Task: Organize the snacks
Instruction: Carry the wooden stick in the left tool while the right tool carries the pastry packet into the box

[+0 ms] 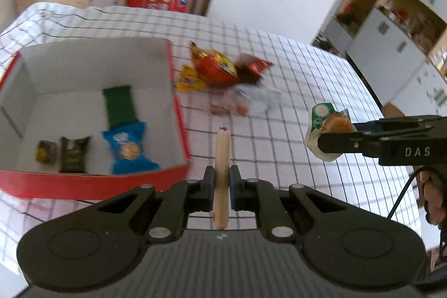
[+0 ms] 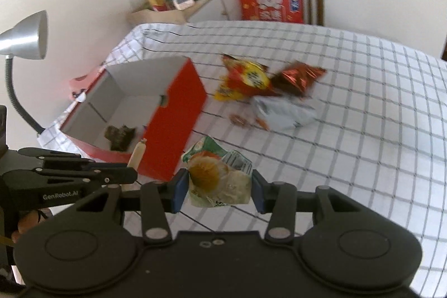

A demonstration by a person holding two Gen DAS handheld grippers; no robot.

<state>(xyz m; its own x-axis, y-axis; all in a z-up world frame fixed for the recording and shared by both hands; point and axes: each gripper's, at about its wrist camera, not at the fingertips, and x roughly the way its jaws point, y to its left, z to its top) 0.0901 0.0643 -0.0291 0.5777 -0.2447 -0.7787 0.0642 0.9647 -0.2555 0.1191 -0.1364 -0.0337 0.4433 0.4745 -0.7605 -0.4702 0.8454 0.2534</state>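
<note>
While both hands hang over the checked bench (image 1: 279, 69), I read my left gripper (image 1: 222, 186) as clamped tight on a thin tan sausage stick (image 1: 222, 158) — pads pressing both sides, stick poking fwd past the tips, metal clip at its far end. It sits just off the near right corner of the red box (image 1: 92, 183).

Right gripper (image 2: 218, 186) is partway closed on a crumpled green-and-white snack pack (image 2: 218, 175) w/ an orange picture; pack fills the gap btwn the pads and is off the bench. From the left cam that same pack shows at the right gripper's tip, well right of the box.

Box interior is white. Inside I see a green wrapper (image 1: 119, 105), a blue pack (image 1: 127, 150), a dark olive pack (image 1: 74, 154) and a small yellowish one (image 1: 44, 154) — all flat on the floor of the box.

Beyond the box, on the bench: a heap w/ a red-and-yellow bag (image 1: 216, 69), a yellow wrapper (image 1: 188, 80), a dark red foil piece (image 1: 254, 66) and a silvery bag (image 2: 285, 111), touching or overlapping. Blur hides labels.
</note>
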